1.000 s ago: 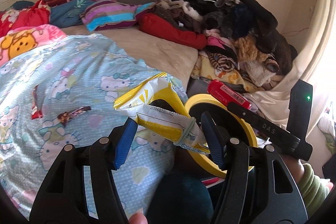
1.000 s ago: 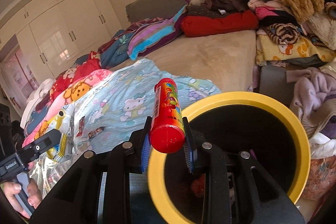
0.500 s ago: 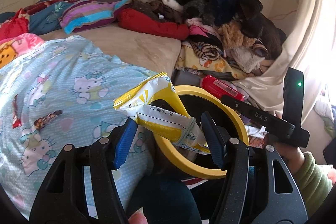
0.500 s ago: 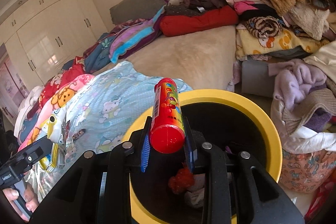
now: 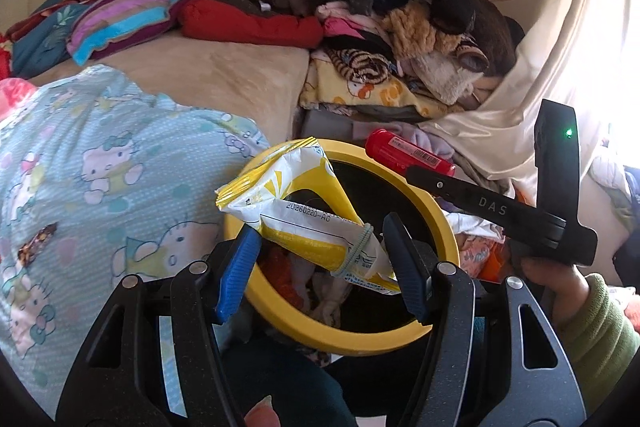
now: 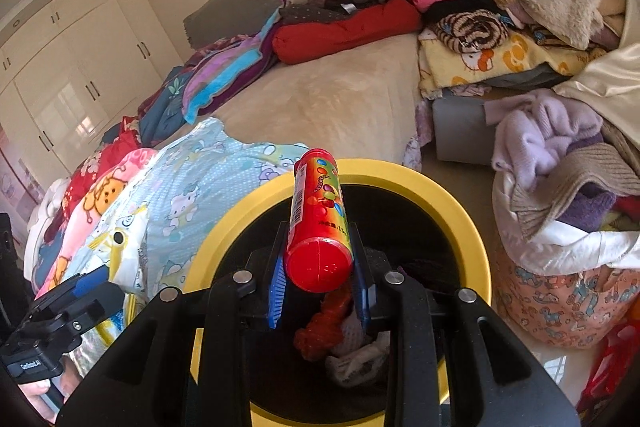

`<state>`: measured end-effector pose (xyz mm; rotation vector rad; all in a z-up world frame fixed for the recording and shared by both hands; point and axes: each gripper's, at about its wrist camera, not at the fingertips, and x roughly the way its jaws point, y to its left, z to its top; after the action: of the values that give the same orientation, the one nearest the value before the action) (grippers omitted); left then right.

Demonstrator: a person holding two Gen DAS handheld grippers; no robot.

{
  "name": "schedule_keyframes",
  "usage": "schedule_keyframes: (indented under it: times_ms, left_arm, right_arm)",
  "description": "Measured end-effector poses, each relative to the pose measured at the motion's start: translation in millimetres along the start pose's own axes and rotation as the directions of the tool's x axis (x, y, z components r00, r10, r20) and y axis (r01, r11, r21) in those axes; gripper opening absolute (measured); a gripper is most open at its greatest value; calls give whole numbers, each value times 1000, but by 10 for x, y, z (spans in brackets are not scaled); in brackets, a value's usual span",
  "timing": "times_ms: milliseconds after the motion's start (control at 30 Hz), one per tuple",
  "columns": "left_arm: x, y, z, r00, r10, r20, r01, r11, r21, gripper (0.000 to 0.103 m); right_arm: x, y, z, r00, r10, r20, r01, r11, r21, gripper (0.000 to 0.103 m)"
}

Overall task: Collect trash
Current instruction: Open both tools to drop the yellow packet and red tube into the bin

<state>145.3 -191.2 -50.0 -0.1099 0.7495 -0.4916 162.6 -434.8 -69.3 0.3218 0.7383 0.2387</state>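
Note:
My left gripper (image 5: 320,263) is shut on a yellow-and-white snack bag (image 5: 304,199), which hangs over the near-left rim of a yellow-rimmed black bin (image 5: 280,311). In the right wrist view my right gripper (image 6: 320,269) is shut on a red candy tube (image 6: 318,203) that points forward above the bin's mouth (image 6: 460,211). Crumpled red and white trash (image 6: 332,331) lies inside the bin. The left wrist view shows the red tube (image 5: 408,153) and the right gripper (image 5: 430,171) over the bin's far rim. The left gripper (image 6: 92,287) with the snack bag (image 6: 116,255) shows at the lower left of the right wrist view.
A bed with a blue cartoon-cat quilt (image 5: 100,167) lies to the left, with a dark wrapper (image 5: 36,247) on it. A tall heap of clothes (image 5: 380,7) fills the back right. A stuffed patterned laundry bag (image 6: 560,287) stands right of the bin. White wardrobes (image 6: 80,67) line the far left wall.
Both grippers have moved toward and over the bin, which now fills the lower middle of both views and shows its contents. The grips on the snack bag and the tube are unchanged.

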Motion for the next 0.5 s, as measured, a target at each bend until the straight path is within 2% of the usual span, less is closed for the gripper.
schedule_keyframes:
  times_ms: [500]
  left_arm:
    - [369, -34, 85, 998, -22, -52, 22, 1000, 2, 55]
  right_arm:
    - [27, -211, -19, 999, -21, -27, 22, 999, 38, 27]
